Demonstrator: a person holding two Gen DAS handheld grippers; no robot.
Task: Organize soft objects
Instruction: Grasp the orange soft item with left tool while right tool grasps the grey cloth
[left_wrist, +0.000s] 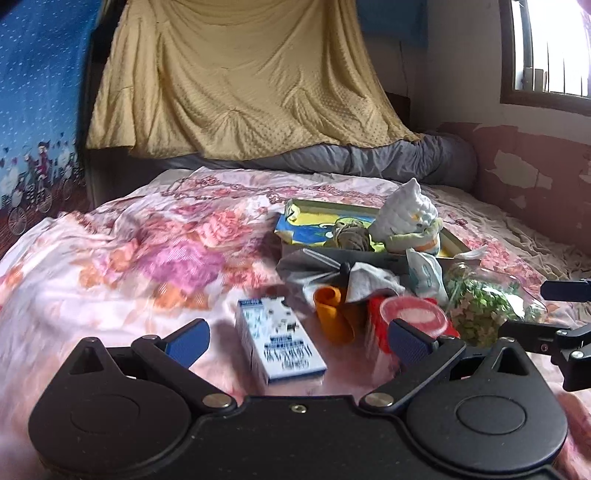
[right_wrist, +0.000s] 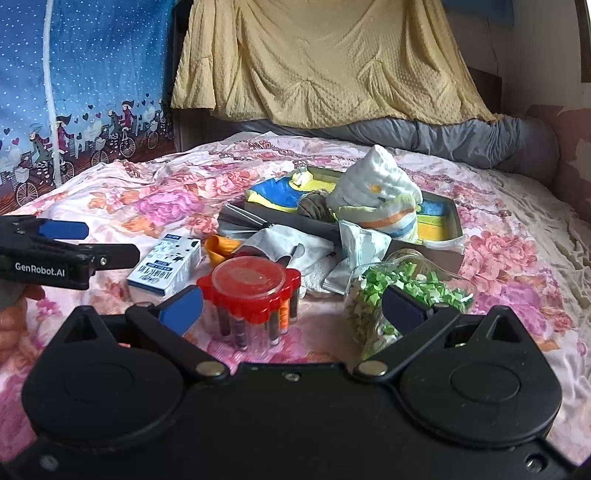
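Both grippers, left (left_wrist: 297, 341) and right (right_wrist: 291, 306), hover spread wide and empty above a floral bedspread (right_wrist: 517, 236), where a white soft toy (right_wrist: 373, 190) rests in the tray (right_wrist: 456, 218) behind a red-lidded jar (right_wrist: 255, 284).

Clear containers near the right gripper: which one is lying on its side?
The jar of green paper stars, tipped over, neck pointing away toward the box. The red-lidded tube holder stands upright, lid on top, between the right gripper's open fingers.
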